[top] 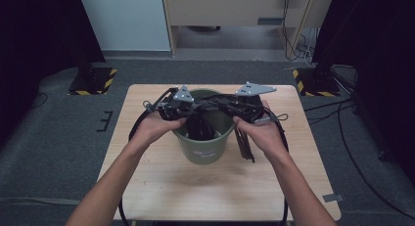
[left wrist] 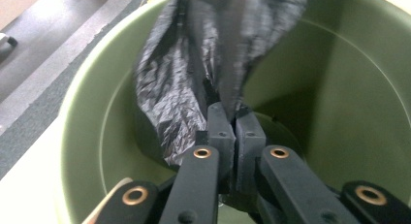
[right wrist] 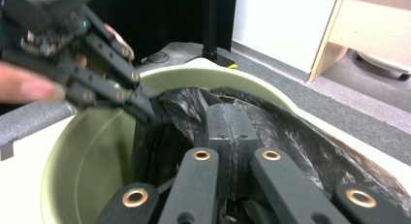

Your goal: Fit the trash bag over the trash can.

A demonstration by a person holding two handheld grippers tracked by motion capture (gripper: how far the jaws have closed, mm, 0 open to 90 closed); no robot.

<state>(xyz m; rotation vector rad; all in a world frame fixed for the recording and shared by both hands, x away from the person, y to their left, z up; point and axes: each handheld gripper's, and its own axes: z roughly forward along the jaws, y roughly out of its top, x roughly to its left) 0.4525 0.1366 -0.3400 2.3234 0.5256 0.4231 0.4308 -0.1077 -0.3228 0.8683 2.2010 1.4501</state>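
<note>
With both grippers' fingers clamped on the black bag (left wrist: 194, 78) at frame centre, the thin film could be torn, or the green bin (top: 203, 150) tipped.

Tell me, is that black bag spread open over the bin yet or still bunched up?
Still bunched. The black bag hangs crumpled inside the green bin, whose rim is bare, pinched by the left gripper and right gripper.

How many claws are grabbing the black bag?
2. The left claw pinches the black bag inside the green bucket. The right claw pinches the same bag near the bucket's rim, facing the left one.
</note>
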